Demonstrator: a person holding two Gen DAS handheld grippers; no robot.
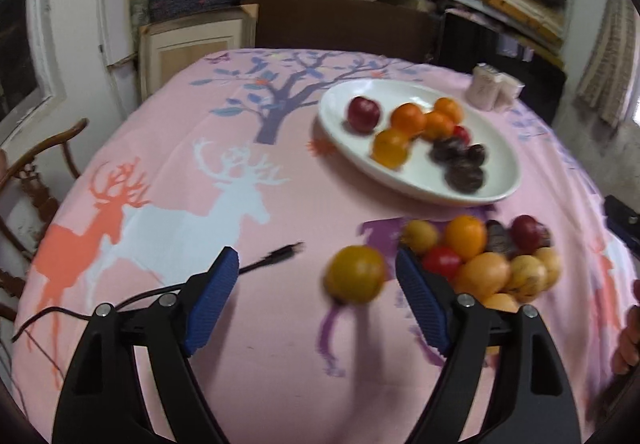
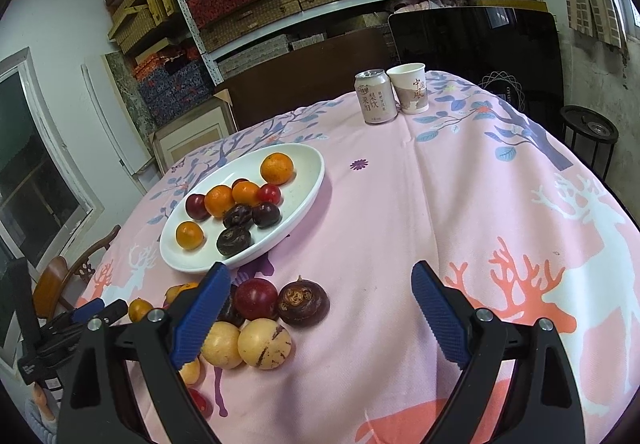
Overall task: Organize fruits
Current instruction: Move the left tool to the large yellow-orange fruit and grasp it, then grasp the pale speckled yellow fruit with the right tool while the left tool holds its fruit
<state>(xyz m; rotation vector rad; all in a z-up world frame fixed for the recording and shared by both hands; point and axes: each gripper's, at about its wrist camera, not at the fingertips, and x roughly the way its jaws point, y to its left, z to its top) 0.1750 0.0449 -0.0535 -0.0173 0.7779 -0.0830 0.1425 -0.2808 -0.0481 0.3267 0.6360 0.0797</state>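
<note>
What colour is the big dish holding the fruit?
White dish, plain; clearest in the right wrist view.

can [image 2: 375, 97]: Chinese label, seemingly "梨饮" and "来伯" | paper cup [image 2: 409, 88]: "中国风" | dark panel [image 2: 496, 56]: faint "OVGDAO", unclear

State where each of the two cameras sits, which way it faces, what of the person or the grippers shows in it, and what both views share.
Left wrist: sits on the left gripper, angled down across the table; open blue-padded jaws, an orange-yellow fruit between them untouched, a hand at the right edge.
Right wrist: sits on the right gripper, angled down toward the can and paper cup; open, empty jaws, with the left gripper low at the left edge.
Shared: white plate, loose fruit pile, pink tablecloth, shelves.
</note>
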